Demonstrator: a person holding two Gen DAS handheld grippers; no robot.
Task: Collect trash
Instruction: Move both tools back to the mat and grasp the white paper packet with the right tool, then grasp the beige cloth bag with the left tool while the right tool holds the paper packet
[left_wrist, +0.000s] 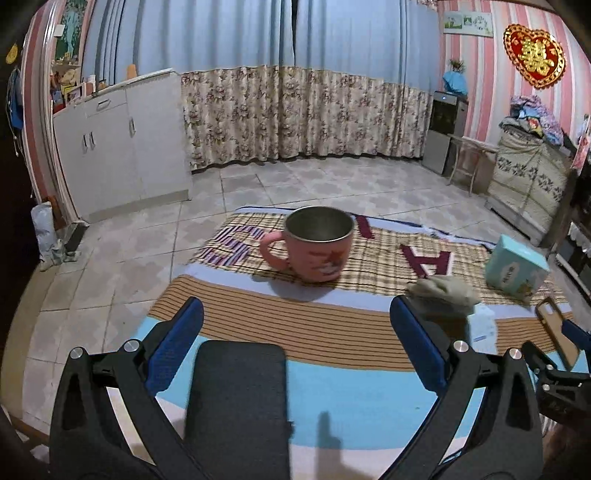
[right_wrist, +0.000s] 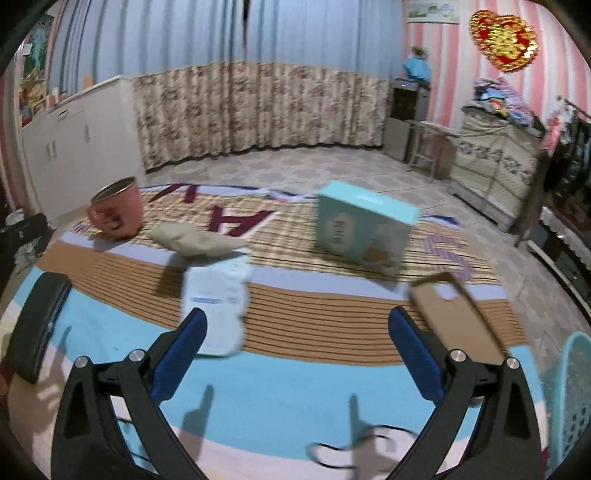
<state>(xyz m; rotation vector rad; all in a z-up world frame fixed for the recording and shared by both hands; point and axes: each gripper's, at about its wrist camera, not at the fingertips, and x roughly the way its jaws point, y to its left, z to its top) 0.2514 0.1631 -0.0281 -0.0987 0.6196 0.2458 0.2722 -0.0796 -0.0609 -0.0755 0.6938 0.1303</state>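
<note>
While both spread wide, left hand-held gripper (left_wrist: 295, 332) empty, right hand-held gripper (right_wrist: 297, 334) empty

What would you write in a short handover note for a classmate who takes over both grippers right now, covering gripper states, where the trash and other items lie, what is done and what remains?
Left gripper: open, empty, facing the pink mug.
Right gripper: open, empty, low over the cloth-covered table.
On the table: crumpled beige wad beside the mug, white-blue packet just ahead of the right gripper's left finger, teal box upright farther back, brown flat case by its right finger, black pad near the left gripper.
Teal basket at the table's right edge; its contents are not visible.
Done: nothing is held.
Left: pick up the wad and packet, probably into the basket.
</note>
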